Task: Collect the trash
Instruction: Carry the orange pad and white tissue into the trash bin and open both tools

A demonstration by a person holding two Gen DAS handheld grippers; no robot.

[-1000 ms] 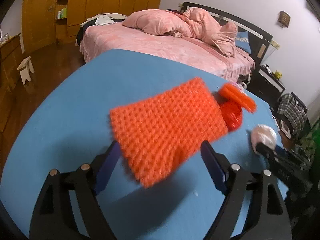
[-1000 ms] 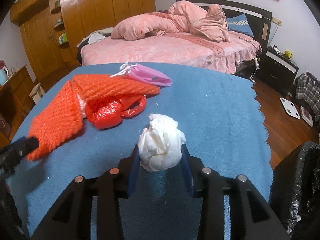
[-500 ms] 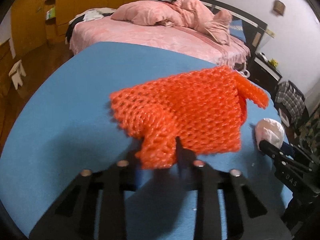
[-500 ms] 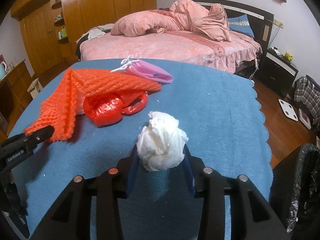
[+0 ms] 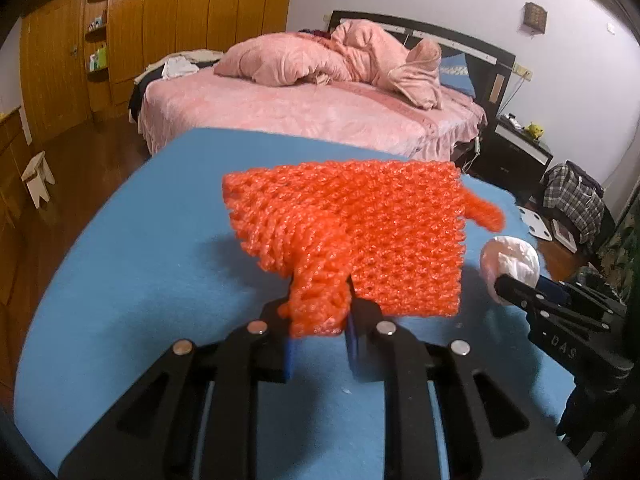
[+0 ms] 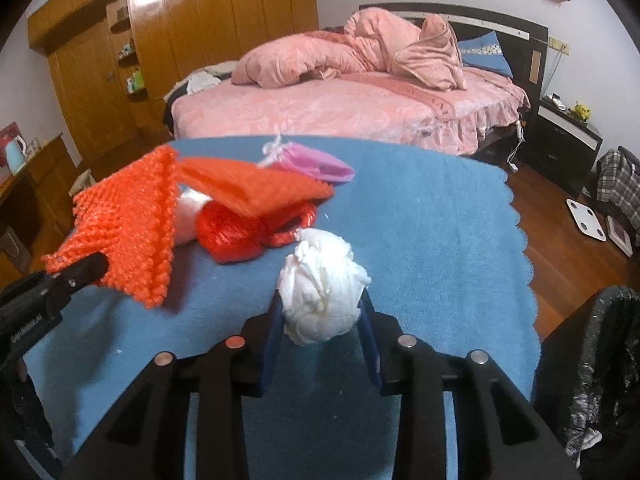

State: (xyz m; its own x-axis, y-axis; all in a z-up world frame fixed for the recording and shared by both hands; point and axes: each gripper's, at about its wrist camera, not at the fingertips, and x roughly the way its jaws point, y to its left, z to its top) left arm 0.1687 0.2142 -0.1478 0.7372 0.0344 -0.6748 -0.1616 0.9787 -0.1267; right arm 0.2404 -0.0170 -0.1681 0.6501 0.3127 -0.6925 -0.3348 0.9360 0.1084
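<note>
Orange foam net point(image 5: 352, 236) lifted off blue cloth point(image 5: 152, 264), knobbly, drooping

In the left wrist view, the far middle of the blue table cover point(image 5: 132, 248) is hidden by the lifted orange mesh point(image 5: 360, 232), whose right flap is blurred. The fingertips of the left gripper point(image 5: 318, 320) are buried in a bunched corner of the mesh. In the right wrist view, a white object point(image 6: 188, 216) and the red plastic bag point(image 6: 240, 236) are partly covered by the mesh. The black trash bag point(image 6: 600, 364) is cut off by the right edge.
</note>
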